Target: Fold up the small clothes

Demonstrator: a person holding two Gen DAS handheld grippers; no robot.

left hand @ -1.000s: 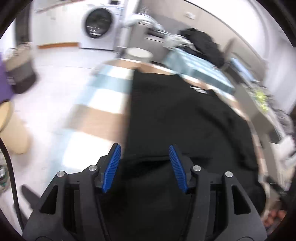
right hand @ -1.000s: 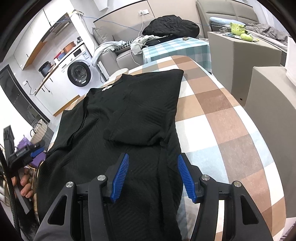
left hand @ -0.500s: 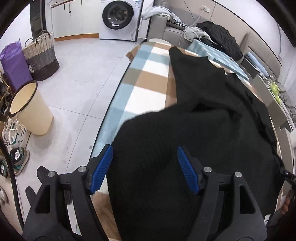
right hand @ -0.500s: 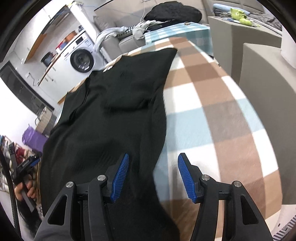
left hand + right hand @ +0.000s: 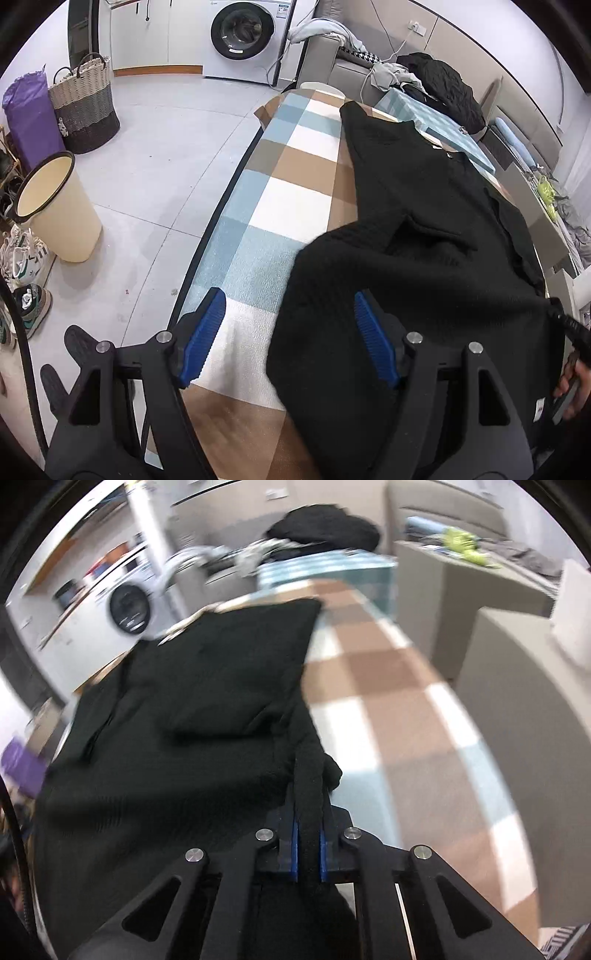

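On the checkered counter (image 5: 284, 206) lies the black top (image 5: 424, 229), its near right edge pinched in the just-closed right gripper (image 5: 308, 834); left gripper (image 5: 288, 339) wide, over its near left edge.

Black knit top (image 5: 424, 229) spread lengthwise along checked tabletop (image 5: 291, 206), ribbed texture visible. Far end laid flat near table's far end, small white neck label (image 5: 436, 147) seen there. One sleeve folded inward over body, lying as flat rectangular flap (image 5: 236, 690). Near hem lifted and bunched, draped over near part of table; its right corner pinched into narrow vertical fold (image 5: 309, 797). Left near edge hanging loose above checked surface, well in from table's left edge.
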